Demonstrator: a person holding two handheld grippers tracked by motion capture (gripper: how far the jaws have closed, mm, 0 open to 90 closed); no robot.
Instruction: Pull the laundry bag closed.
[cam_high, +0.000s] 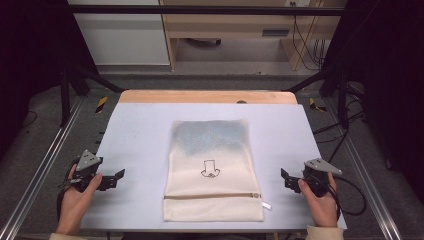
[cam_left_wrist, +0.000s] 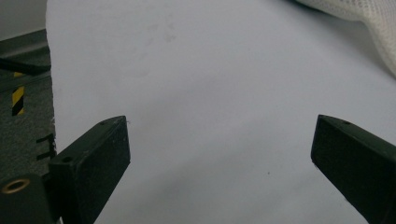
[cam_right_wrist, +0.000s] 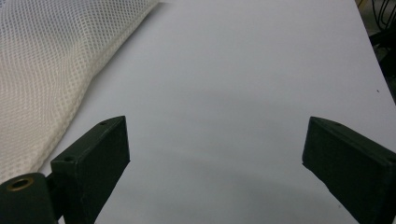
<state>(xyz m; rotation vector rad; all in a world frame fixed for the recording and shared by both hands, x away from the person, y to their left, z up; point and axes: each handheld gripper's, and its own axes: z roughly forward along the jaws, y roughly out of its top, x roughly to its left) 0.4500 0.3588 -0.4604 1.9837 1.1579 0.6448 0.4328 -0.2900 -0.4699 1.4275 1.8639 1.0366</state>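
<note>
Surface: pale grey tabletop (cam_high: 135, 135) with a wooden strip along its far edge, dark floor and metal rails around it
Mesh bag: cream mesh laundry bag (cam_high: 212, 172), lying flat between the two sets of fingers and well apart from both; zip across its near end, a small black drawing at its middle, something blue-grey showing through its far half
Left gripper: left gripper (cam_high: 119, 176), held in a hand just above the tabletop; fingers (cam_left_wrist: 93, 158) spread wide with nothing between them, the bag's edge beyond them to their right
Right gripper: right gripper (cam_high: 284, 177), likewise hand-held; fingers (cam_right_wrist: 93, 158) spread wide and empty, the bag's mesh just beside the left finger
</note>
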